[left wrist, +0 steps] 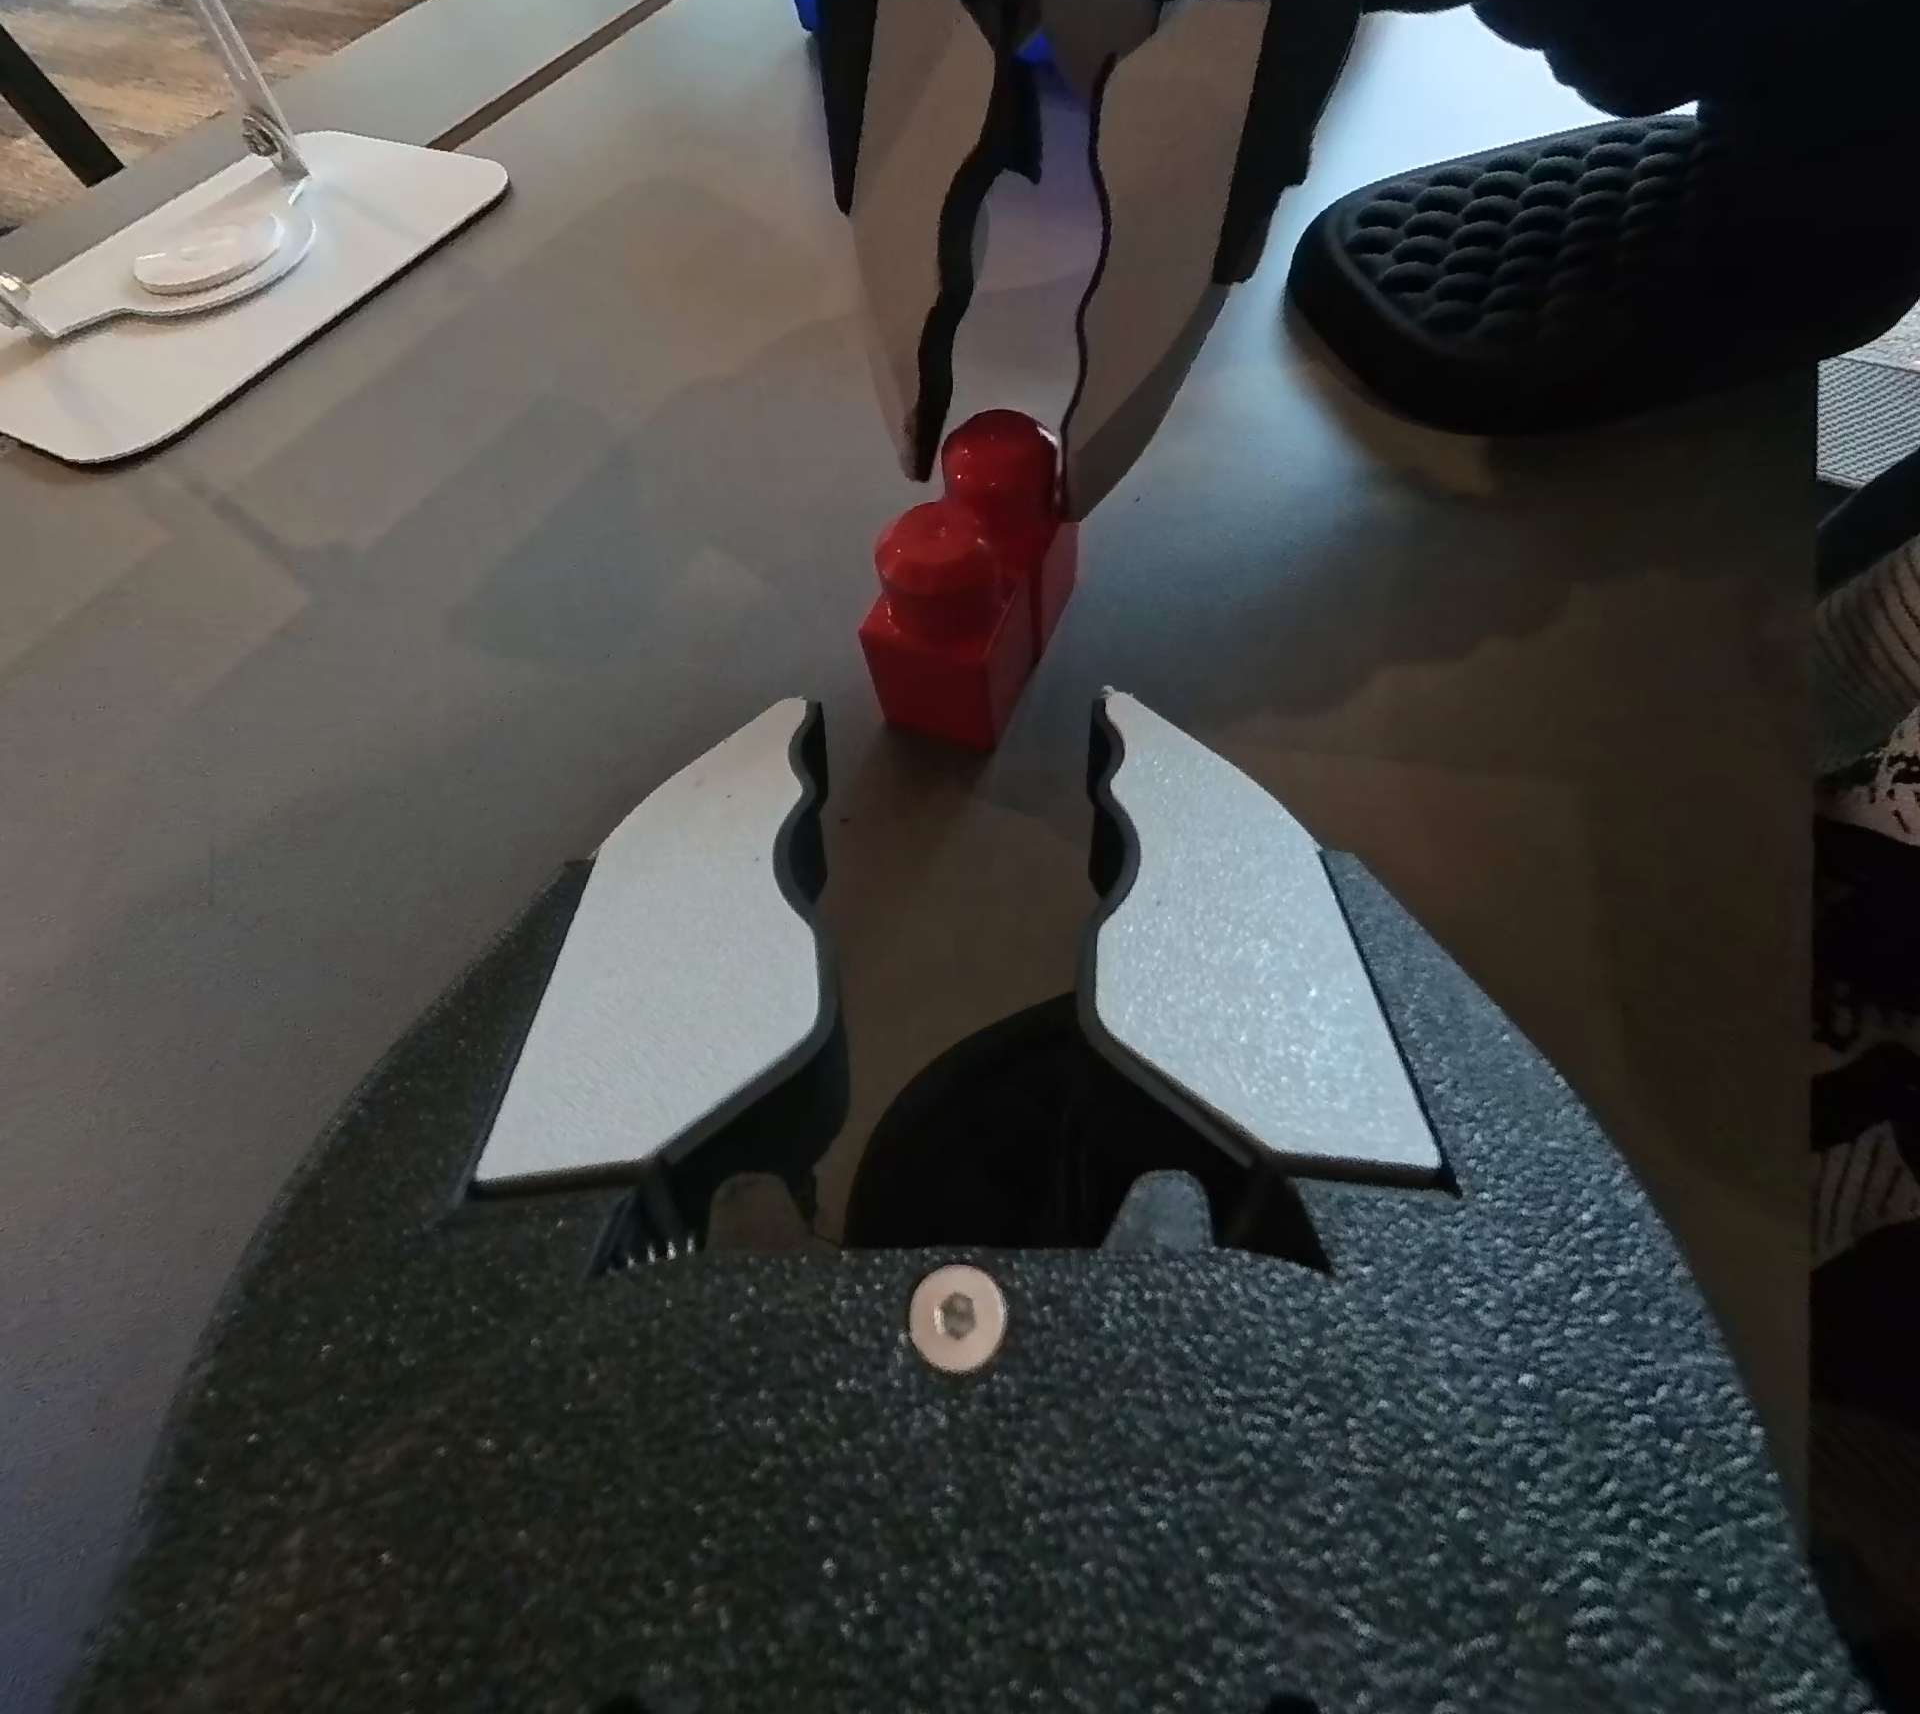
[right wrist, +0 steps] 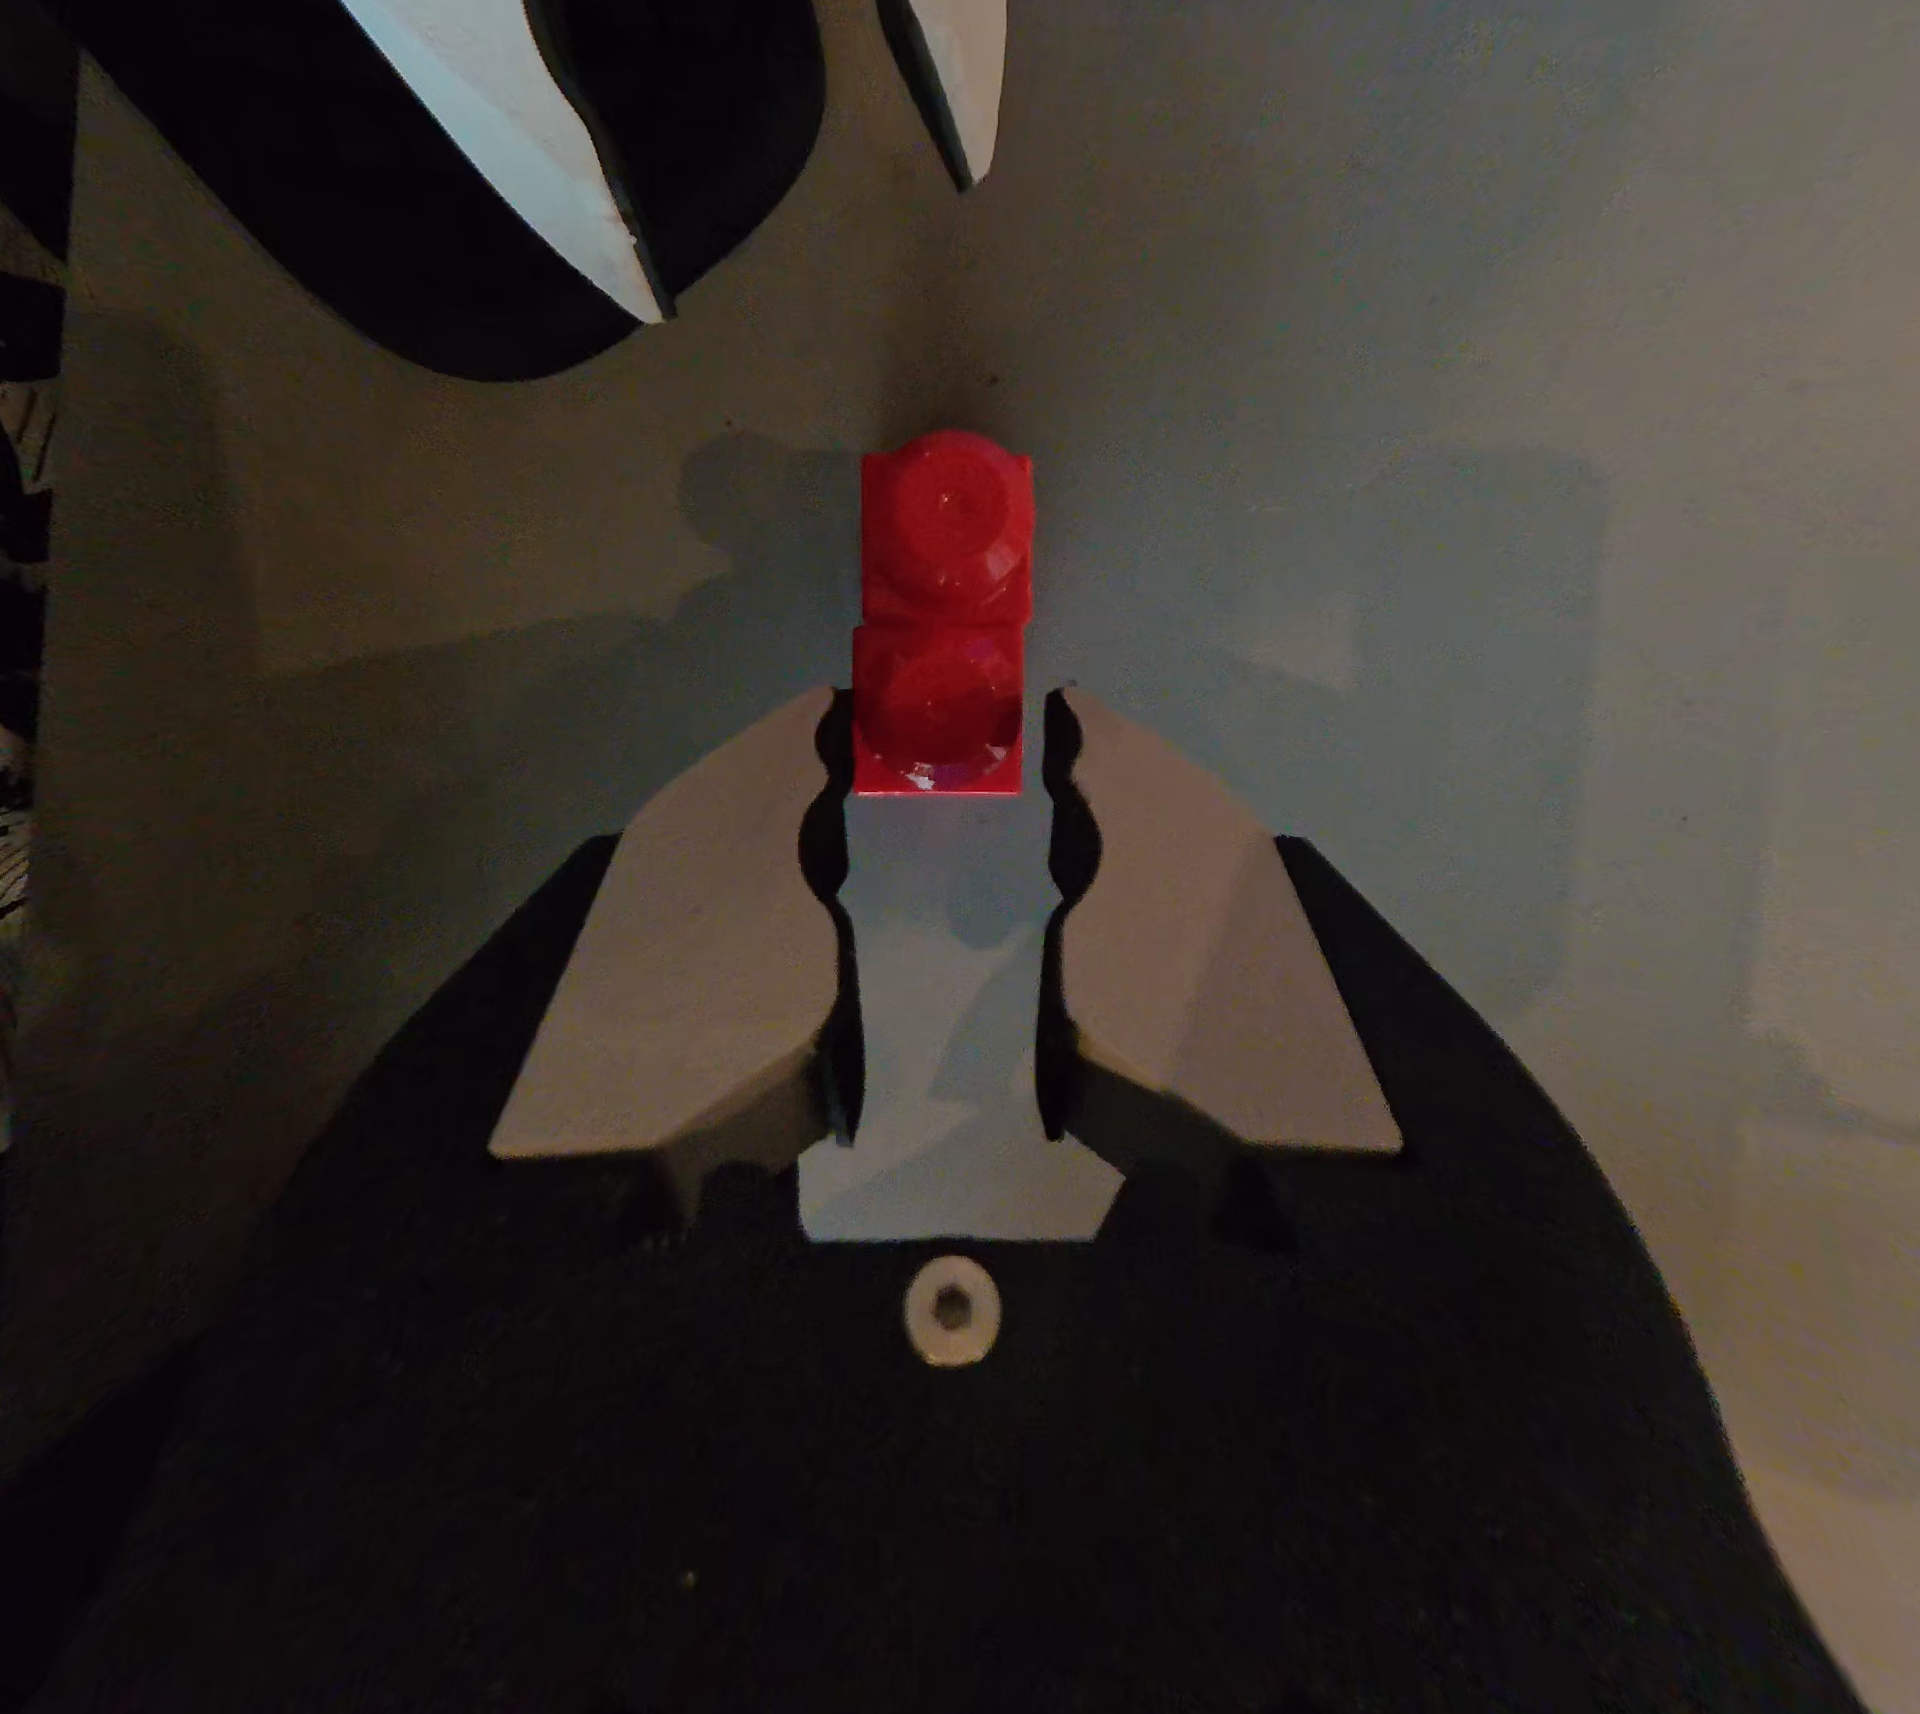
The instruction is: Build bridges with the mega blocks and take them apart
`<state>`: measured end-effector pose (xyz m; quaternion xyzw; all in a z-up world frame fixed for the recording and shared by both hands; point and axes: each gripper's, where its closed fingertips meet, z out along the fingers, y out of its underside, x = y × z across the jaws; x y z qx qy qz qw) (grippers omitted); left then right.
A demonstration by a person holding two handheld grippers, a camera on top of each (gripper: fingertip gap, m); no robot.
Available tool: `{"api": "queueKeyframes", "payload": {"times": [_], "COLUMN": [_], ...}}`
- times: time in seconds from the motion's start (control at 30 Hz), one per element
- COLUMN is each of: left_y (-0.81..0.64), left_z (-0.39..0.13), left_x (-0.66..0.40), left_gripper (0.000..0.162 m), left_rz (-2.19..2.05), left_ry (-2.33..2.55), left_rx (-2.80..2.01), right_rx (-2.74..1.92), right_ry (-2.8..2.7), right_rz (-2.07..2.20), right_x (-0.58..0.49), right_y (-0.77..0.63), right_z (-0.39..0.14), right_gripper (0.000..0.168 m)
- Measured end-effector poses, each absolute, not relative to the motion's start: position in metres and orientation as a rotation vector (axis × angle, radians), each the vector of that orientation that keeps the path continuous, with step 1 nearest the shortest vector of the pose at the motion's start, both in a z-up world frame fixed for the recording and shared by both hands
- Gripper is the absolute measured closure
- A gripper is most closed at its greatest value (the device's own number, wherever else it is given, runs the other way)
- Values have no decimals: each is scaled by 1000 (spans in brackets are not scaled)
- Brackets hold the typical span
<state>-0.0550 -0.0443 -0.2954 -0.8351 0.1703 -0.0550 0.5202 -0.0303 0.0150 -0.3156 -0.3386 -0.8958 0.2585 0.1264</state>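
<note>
red glossy block (left wrist: 966, 615) — two studs, upright on grey table (left wrist: 520, 625); right gripper (right wrist: 943, 698) straddling far stud, left gripper (left wrist: 956, 708) agape, empty.

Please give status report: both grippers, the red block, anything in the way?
Left gripper open, short of block. Right gripper open, tips straddling far stud of glossy red two-stud plastic block, which stands on grey table. Nothing in the way.

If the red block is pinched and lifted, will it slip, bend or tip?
The red block looks like stiff moulded plastic, so it probably will not bend. Its glossy surface may slip slightly. It sits flat on the table, so tipping seems unlikely.
</note>
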Motion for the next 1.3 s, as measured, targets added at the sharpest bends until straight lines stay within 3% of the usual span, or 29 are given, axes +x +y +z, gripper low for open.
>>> {"api": "queueKeyframes", "payload": {"times": [0.43, 0.9, 1.07, 1.3], "left_y": [-61, -140, -153, -148], "left_z": [-262, -196, -201, -244], "left_x": [-84, -288, -387, -463], "left_gripper": [113, 113, 114, 121], "left_rz": [-60, 398, 703, 947], "left_ry": [298, -50, -78, 191], "left_rx": [-1960, -2068, -2158, -2328], "right_rx": [-945, -935, -935, -947], "right_ry": [-2472, -2267, -2260, -2249], "right_rz": [849, 867, 873, 857], "right_x": [-23, 5, 10, 13], "right_y": [17, 39, 39, 41], "right_z": [-270, -224, -222, -221], "right_gripper": [123, 123, 123, 123]}}
